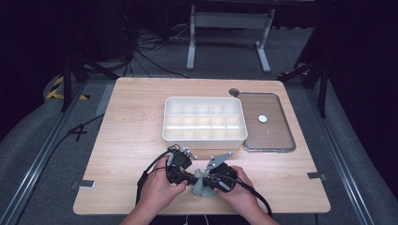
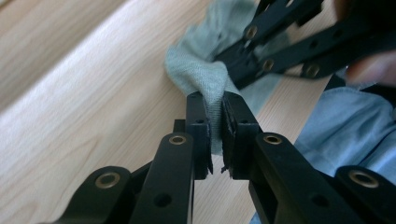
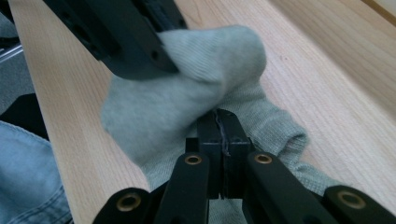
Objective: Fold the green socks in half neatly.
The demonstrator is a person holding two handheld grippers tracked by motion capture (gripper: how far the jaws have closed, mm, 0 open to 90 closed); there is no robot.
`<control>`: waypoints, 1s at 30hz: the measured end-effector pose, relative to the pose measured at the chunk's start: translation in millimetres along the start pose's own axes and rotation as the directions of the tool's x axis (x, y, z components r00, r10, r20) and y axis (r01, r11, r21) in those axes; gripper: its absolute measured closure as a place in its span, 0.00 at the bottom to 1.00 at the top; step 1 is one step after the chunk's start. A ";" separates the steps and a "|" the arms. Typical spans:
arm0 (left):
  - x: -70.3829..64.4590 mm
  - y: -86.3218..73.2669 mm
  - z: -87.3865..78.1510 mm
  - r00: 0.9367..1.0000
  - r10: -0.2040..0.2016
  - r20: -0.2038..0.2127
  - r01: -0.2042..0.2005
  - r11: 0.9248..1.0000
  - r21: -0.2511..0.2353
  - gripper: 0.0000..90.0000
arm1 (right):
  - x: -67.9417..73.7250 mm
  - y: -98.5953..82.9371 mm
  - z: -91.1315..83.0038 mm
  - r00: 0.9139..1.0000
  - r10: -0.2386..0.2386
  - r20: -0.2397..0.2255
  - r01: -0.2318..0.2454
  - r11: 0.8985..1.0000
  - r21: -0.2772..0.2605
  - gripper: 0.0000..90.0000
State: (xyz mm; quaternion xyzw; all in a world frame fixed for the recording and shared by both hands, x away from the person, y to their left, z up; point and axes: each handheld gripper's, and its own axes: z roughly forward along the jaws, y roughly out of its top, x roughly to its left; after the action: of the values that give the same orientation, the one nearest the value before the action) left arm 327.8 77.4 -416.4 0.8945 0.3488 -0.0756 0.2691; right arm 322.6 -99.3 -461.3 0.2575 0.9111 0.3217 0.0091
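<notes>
A grey-green sock [image 1: 202, 186] lies bunched on the wooden table near its front edge, between the person's two hands. My left gripper [image 1: 190, 179] is shut on a fold of the sock [image 2: 196, 65], and the fabric shows pinched between its jaws [image 2: 214, 100]. My right gripper [image 1: 210, 183] comes in from the opposite side. Its tips [image 3: 218, 116] are pressed together on a thin layer of the sock [image 3: 187, 93]. In the left gripper view the right gripper [image 2: 280, 42] rests on the sock's far part; in the right gripper view the left gripper [image 3: 121, 37] crosses above the sock.
A white compartment box [image 1: 205, 139] stands at the table's middle. Its clear lid [image 1: 277, 136] lies flat to the right, with a small white disc [image 1: 263, 119] on it. A dark round piece [image 1: 234, 92] sits behind the lid. Blue denim [image 2: 345, 126] lies beyond the table's front edge.
</notes>
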 end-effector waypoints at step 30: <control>-6.6 17.5 6.2 1.000 0.021 -0.020 -0.021 0.999 0.038 0.92 | -14.7 -24.3 -19.1 1.000 0.018 0.000 -0.018 1.000 -0.012 0.99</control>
State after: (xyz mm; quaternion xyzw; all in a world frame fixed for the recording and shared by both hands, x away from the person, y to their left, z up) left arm 334.8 59.5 -411.9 0.9037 0.3407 -0.0702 0.2495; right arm 320.6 -133.5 -462.6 0.2656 0.9068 0.3274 0.0078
